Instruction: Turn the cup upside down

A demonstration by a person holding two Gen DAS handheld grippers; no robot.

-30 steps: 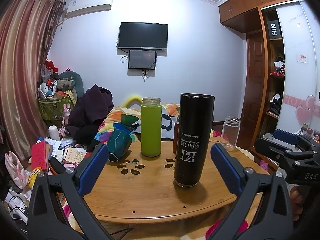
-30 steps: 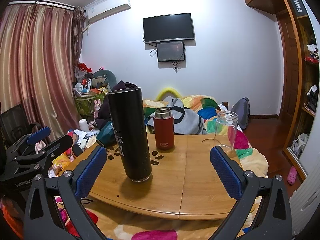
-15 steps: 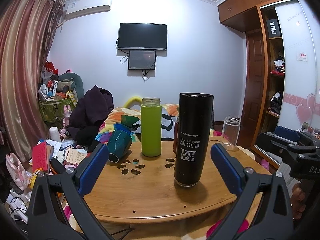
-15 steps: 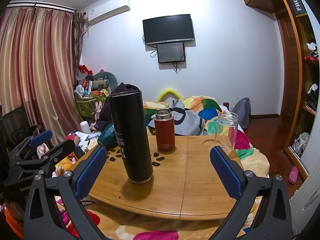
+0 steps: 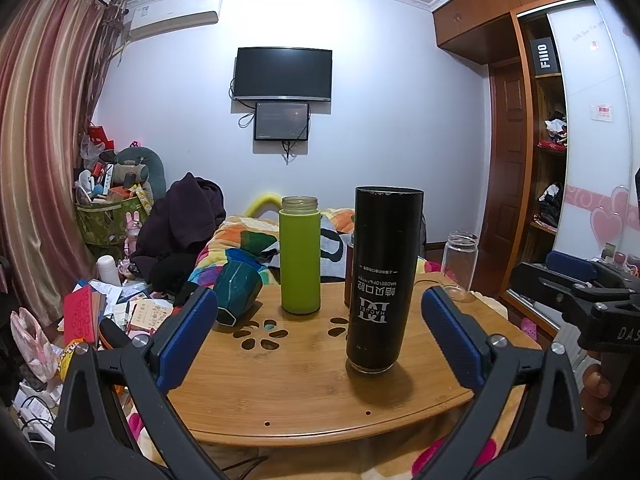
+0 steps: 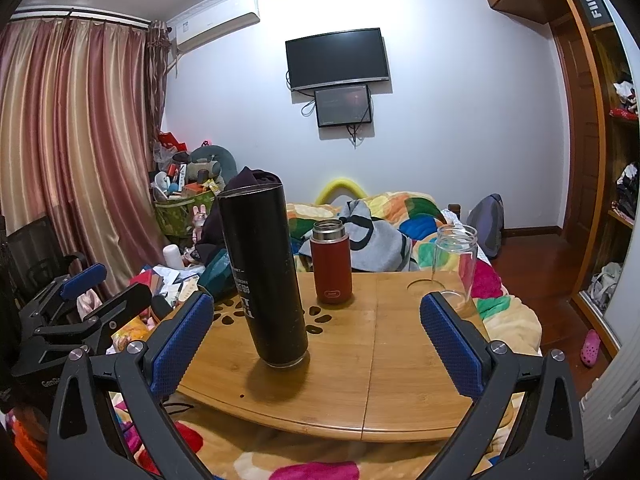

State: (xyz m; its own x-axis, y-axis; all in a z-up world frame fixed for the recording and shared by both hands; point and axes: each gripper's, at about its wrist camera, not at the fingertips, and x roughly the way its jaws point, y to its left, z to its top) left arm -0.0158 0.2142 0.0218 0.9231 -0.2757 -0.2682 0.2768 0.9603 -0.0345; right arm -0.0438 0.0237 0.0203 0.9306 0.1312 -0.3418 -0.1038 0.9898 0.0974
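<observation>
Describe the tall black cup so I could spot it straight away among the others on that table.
Find the round bamboo table in front of the bed with the colourful quilt. The black cup stands on it nearest the cameras, ahead of the green bottle, the red flask and the clear glass jar. It is the tallest, matte black, and its white lettering reads upside down.

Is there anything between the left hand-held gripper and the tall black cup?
Nothing visible. The black cup stands on the table just ahead of the open left hand-held gripper, toward its right finger.

Black cup [image 5: 380, 280] inverted on table [image 5: 304, 392]
</observation>
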